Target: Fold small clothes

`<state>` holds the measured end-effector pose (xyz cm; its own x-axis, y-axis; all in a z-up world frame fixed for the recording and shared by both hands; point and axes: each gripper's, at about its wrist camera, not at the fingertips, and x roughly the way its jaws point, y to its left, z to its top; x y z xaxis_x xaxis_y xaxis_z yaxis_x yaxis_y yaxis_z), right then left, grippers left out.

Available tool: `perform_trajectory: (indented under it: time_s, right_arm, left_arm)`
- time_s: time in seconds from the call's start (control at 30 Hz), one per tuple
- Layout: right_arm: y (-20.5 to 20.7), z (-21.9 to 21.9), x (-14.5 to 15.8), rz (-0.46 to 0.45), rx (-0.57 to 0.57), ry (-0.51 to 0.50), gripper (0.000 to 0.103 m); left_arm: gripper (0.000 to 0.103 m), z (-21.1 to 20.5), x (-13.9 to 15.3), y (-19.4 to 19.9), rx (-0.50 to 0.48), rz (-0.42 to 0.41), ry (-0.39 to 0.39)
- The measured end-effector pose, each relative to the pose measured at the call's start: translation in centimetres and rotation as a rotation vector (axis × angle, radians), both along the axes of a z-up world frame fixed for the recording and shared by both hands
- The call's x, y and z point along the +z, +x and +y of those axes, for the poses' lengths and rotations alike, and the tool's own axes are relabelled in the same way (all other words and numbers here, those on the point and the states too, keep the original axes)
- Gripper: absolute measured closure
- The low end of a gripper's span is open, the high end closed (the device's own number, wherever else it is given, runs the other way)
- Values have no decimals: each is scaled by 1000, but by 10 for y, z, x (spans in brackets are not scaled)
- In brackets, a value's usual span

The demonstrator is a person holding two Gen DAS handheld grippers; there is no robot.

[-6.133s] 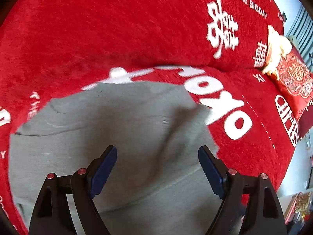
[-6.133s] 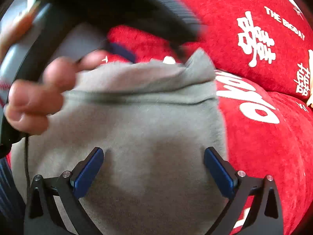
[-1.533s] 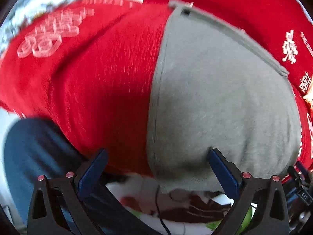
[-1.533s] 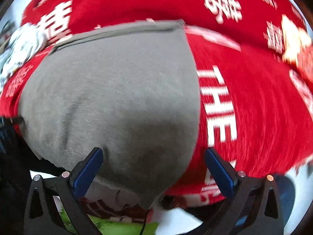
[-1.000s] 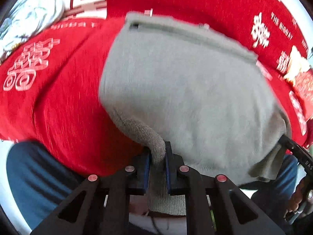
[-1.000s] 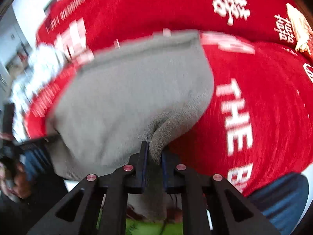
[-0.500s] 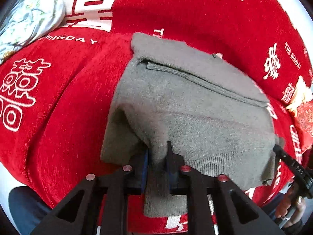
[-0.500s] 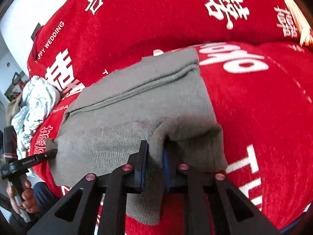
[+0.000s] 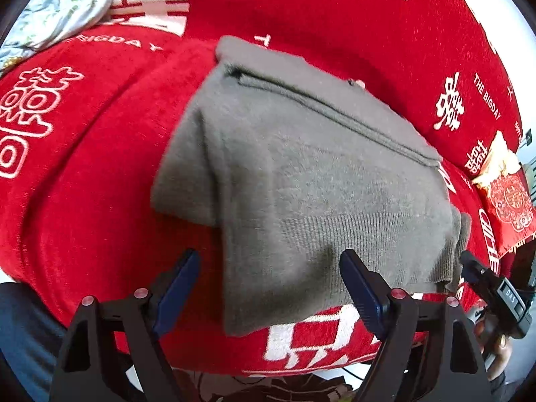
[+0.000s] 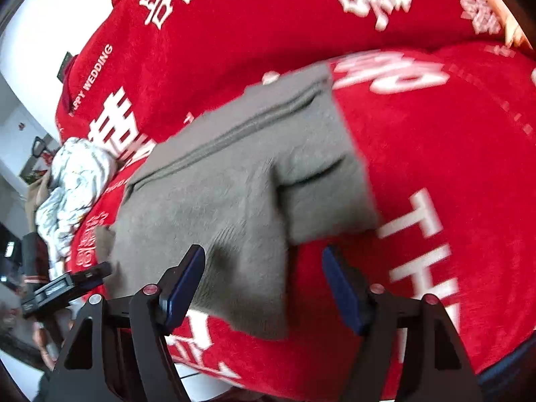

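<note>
Grey sweater [image 9: 318, 174] lies folded in layers on the red sofa [image 9: 100, 154]. Left claw [image 9: 268, 284] and right claw [image 10: 264, 284] both apart, empty. Looks nearly done; maybe a tidy-up left.

Sweater [image 9: 301, 174]: plain grey knit, ribbed hem. Sofa cover [image 9: 83, 174]: red, printed with white characters and white lettering. Cushion [image 9: 511, 207]: red with a white circular motif and cream trim. Bundle [image 9: 57, 3]: pale blue-white, floral print. Left tool [image 9: 268, 288] and right tool [image 10: 264, 288]: black frames, blue pads, red rivets.
</note>
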<state>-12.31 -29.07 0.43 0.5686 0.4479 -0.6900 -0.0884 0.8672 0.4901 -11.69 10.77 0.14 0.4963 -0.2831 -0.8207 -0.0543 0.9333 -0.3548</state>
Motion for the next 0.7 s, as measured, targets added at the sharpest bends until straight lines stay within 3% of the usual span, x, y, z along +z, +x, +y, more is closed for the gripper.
perform_trajectory:
  time_s: [0.03,0.1,0.13,0.17,0.27,0.4,0.7]
  right_arm:
    - [-1,4,-2,-8,12,-12,32]
    - [0,14,-1,-28,42,-65,70]
    - [3,17,-4,-3,70,-61,91]
    - [4,19,-6,14,85,-50,91]
    - [-7,22,6,-38,121,-68,91]
    - [-20,16,32,-101,130,4,91]
    - [-20,2,90,-247,54,92,91]
  left_arm:
    - [23,-4,1,0,-5,-13,26]
    - [74,-11,3,1,-27,-24,71]
    - [81,-12,4,2,-42,-19,60]
    - [93,-11,4,1,-55,-9,28]
    - [93,-9,12,-11,-46,-36,40]
    - [93,-8,30,-20,-32,-100,40]
    - [93,1,96,-19,33,-279,26]
